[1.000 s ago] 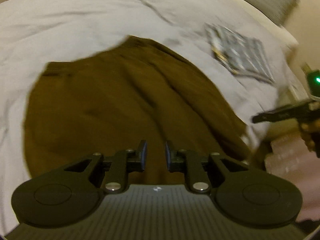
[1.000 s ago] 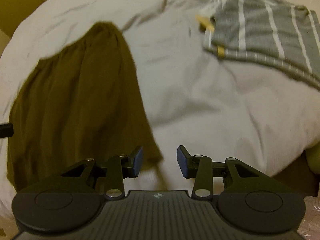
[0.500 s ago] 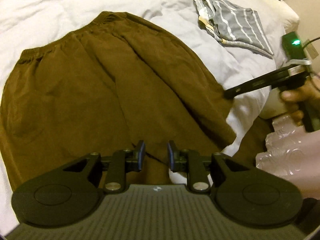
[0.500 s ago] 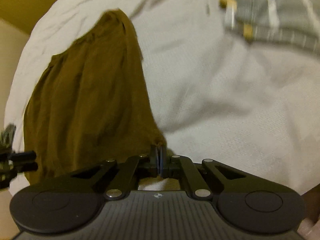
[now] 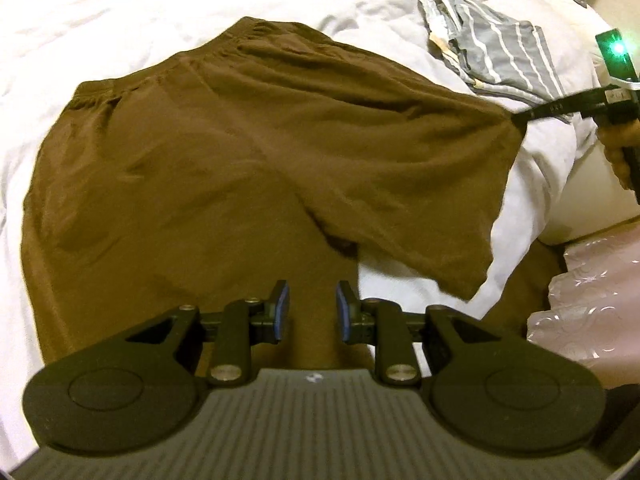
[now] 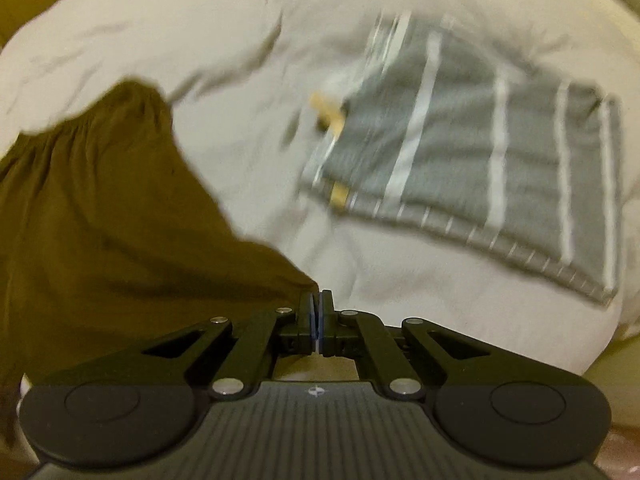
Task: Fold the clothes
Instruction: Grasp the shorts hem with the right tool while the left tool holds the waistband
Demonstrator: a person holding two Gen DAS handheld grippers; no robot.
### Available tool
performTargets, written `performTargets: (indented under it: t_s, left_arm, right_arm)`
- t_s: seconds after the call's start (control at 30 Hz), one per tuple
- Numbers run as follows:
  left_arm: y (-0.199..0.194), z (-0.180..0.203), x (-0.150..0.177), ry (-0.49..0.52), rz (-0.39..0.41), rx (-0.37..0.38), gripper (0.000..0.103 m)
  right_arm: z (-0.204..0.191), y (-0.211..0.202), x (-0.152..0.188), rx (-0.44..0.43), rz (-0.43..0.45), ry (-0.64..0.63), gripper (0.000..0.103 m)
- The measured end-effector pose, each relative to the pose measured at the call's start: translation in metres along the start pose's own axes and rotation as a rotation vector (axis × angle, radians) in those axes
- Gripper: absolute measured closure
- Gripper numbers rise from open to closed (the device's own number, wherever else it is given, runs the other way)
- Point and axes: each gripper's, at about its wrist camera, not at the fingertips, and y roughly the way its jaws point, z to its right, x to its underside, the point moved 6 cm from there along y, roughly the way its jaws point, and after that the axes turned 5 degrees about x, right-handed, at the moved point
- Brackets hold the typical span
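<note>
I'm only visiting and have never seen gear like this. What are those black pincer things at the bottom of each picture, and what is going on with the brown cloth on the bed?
There is no robot here: a person holds a hand tool with two fingers in each hand, and each tool carries a camera looking out along those fingers. One picture comes from the left gripper, whose fingers stand apart over the brown shorts without holding them. The other comes from the right gripper, shut on a corner of the shorts' hem. The shorts lie spread on a white duvet. Beside them, apart, lies a folded grey striped garment. The right-hand picture is blurred.
</note>
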Motion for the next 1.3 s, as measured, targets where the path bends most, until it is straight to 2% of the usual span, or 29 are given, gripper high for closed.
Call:
performTargets:
  t_s: [0.13,0.23,0.3,0.47,0.57,0.67,0.7,0.73,0.77,0.8,0.87,0.97,1.0,1.03,1.07,1.13,1.23,1.3]
  left_arm:
    - [-0.005,-0.012,-0.023,0.034,0.049,-0.015,0.080]
    - [0.000,-0.023,-0.069,0.106,0.104,-0.037,0.078]
    - [0.012,-0.031,-0.108,0.159,0.135,-0.047,0.071]
    - [0.068,-0.053,-0.211,0.259,0.159,-0.060,0.060]
    - [0.107,-0.067,-0.256,0.277,0.137,-0.073,0.059]
    - [0.146,-0.078,-0.284,0.294,0.088,-0.077,0.058]
    - [0.159,-0.081,-0.289,0.300,0.066,-0.076,0.058]
    - [0.169,-0.083,-0.291,0.304,0.044,-0.068,0.058]
    - [0.179,-0.084,-0.291,0.306,0.021,-0.053,0.058]
    - [0.187,-0.085,-0.292,0.308,-0.001,-0.036,0.058]
    - [0.198,-0.085,-0.291,0.321,-0.025,-0.011,0.060]
    - [0.203,-0.087,-0.292,0.325,-0.038,0.005,0.066]
    - [0.202,-0.088,-0.292,0.326,-0.039,0.007,0.071]
    - [0.201,-0.089,-0.292,0.333,-0.039,0.005,0.074]
    - [0.198,-0.089,-0.292,0.342,-0.035,0.005,0.079]
    - [0.184,-0.090,-0.295,0.357,0.017,0.008,0.081]
    - [0.156,-0.094,-0.307,0.323,0.174,0.006,0.081]
    - [0.159,-0.098,-0.309,0.283,0.188,-0.013,0.081]
  right_arm:
    - [-0.001,-0.004,0.013,-0.011,-0.017,0.000,0.102]
    - [0.002,-0.010,0.018,-0.006,-0.013,0.020,0.103]
    - [0.003,-0.013,0.020,-0.008,-0.006,0.029,0.103]
    - [0.007,-0.014,0.021,-0.032,0.014,0.066,0.103]
    - [0.011,-0.010,0.019,-0.053,0.025,0.078,0.103]
    - [0.017,-0.003,0.015,-0.081,0.026,0.098,0.102]
    - [0.018,-0.001,0.014,-0.088,0.025,0.106,0.094]
    - [0.020,0.002,0.013,-0.094,0.025,0.113,0.076]
    - [0.021,0.004,0.013,-0.100,0.030,0.116,0.065]
    - [0.022,0.005,0.013,-0.112,0.042,0.116,0.048]
    - [0.021,0.008,0.012,-0.142,0.053,0.110,0.045]
    - [0.018,0.015,0.010,-0.190,0.056,0.093,0.046]
    - [0.017,0.020,0.009,-0.205,0.045,0.088,0.055]
    - [0.016,0.025,0.009,-0.222,0.029,0.083,0.086]
    - [0.016,0.030,0.007,-0.236,0.008,0.085,0.100]
    - [0.020,0.029,0.000,-0.226,0.009,0.093,0.100]
    - [0.029,0.009,-0.016,-0.173,0.110,0.096,0.101]
    - [0.030,0.005,-0.023,-0.145,0.142,0.089,0.101]
